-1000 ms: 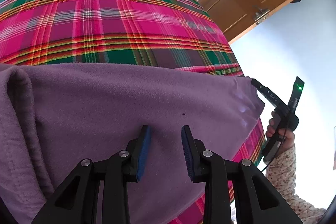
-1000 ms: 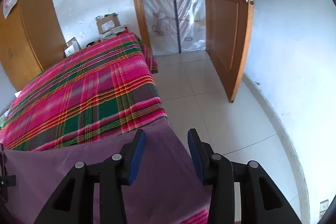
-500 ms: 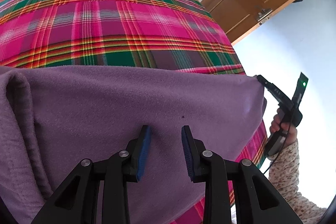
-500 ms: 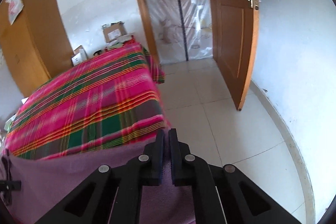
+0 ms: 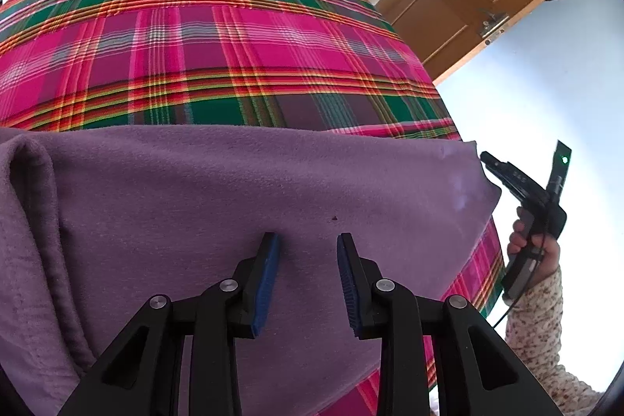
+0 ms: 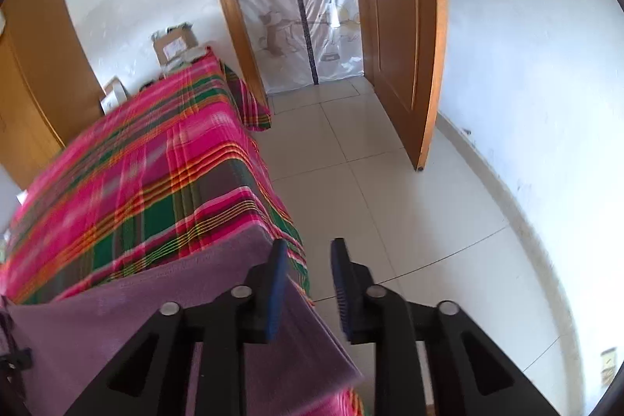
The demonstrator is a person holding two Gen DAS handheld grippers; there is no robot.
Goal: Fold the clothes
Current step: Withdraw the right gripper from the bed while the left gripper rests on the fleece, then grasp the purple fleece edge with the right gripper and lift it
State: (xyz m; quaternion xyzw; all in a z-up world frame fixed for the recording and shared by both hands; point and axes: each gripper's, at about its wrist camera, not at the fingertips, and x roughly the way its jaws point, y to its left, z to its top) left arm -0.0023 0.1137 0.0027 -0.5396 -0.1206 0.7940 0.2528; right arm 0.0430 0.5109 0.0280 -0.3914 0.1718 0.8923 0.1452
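Left gripper (image 5: 306, 256): jaws spread, nothing pinched, blue pads (image 5: 267, 279) held just over the purple garment (image 5: 241, 190), somewhere mid-panel. Right gripper (image 6: 308, 271): jaws also spread, nothing held — its left pad is over the garment's right edge, its right pad over bare floor (image 6: 390, 190). In the left view the right gripper is seen just off the garment's far right corner, whether touching cannot be told.

Garment position: spread flat across the near end of the bed, on the plaid bedspread (image 5: 234, 45), right edge at or slightly past the bed's side. A rolled or doubled-over fold (image 5: 31, 190) is seen along its left side.

Judged step: a fresh grasp for the next fold has yet to be taken.

How it should be done well:
- Corners or edges should be pinched, not mid-panel — the left gripper would be better moved out to the left edge, near the doubled fold.
- On the right, the edge should be centred between the pads before closing; right now only one pad is over cloth.
- Both layers should be caught where the cloth is doubled, otherwise the fold will shear.
- Both sides should be lifted together and level, kept taut, then laid over so the edges line up.
- Fleece-like cloth — likely to cling and drag on the bedspread, so it should be lifted clear rather than slid.
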